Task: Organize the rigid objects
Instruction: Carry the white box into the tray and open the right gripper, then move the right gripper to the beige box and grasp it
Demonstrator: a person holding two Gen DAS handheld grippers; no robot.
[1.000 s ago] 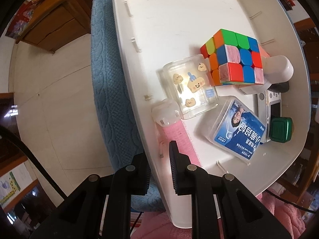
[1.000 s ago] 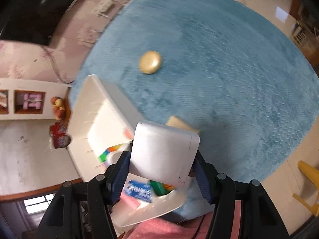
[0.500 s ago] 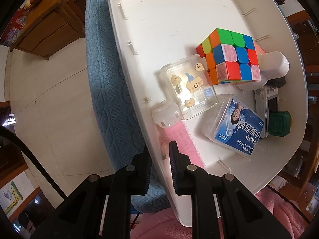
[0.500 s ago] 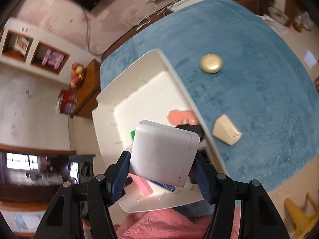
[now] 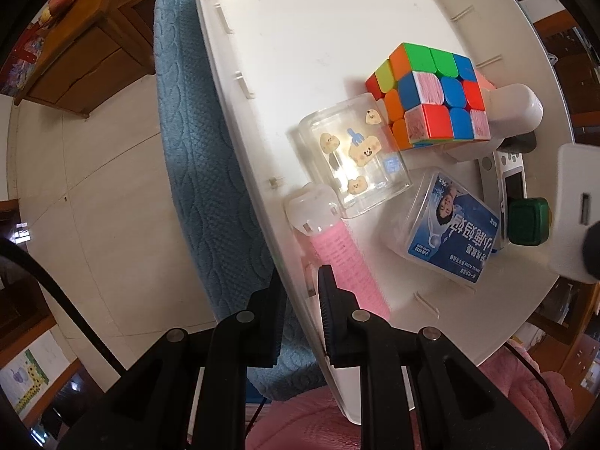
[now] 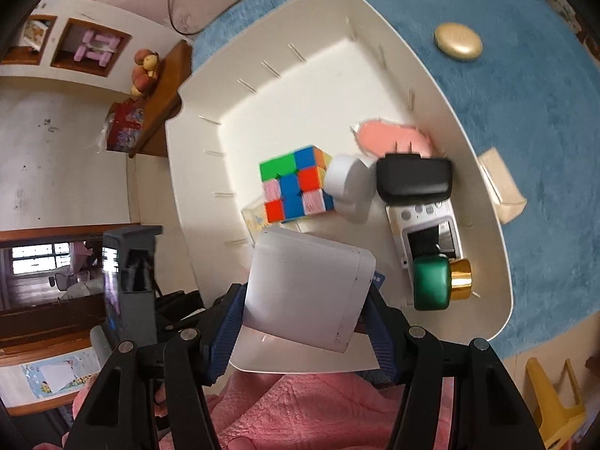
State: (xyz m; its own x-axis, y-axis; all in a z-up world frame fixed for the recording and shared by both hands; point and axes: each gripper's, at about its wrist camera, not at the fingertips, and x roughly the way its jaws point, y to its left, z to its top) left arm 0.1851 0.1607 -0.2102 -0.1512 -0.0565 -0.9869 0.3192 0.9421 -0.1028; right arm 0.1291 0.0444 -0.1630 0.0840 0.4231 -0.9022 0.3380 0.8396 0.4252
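Observation:
My left gripper (image 5: 300, 292) is shut on the near wall of the white bin (image 5: 240, 86), which sits on a blue mat. In the bin lie a colour cube (image 5: 427, 97), a clear sticker box (image 5: 356, 157), a pink hair roller (image 5: 337, 255), a blue floss box (image 5: 446, 232), a white camera (image 5: 510, 183) and a green bottle (image 5: 527, 221). My right gripper (image 6: 303, 300) is shut on a white charger block (image 6: 307, 285), held over the bin's near end (image 6: 498, 247). The block shows at the right edge of the left wrist view (image 5: 577, 206).
On the blue mat (image 6: 543, 112) outside the bin lie a gold oval case (image 6: 458, 42) and a beige wedge (image 6: 502, 191). A black case (image 6: 412, 180), a white jar (image 6: 348, 183) and a pink item (image 6: 390, 138) are in the bin. A wooden cabinet (image 5: 75, 48) stands beyond.
My right gripper has swung from over the mat to over the bin, carrying the white block. The block now enters the left wrist view. My left gripper keeps its hold on the bin wall.

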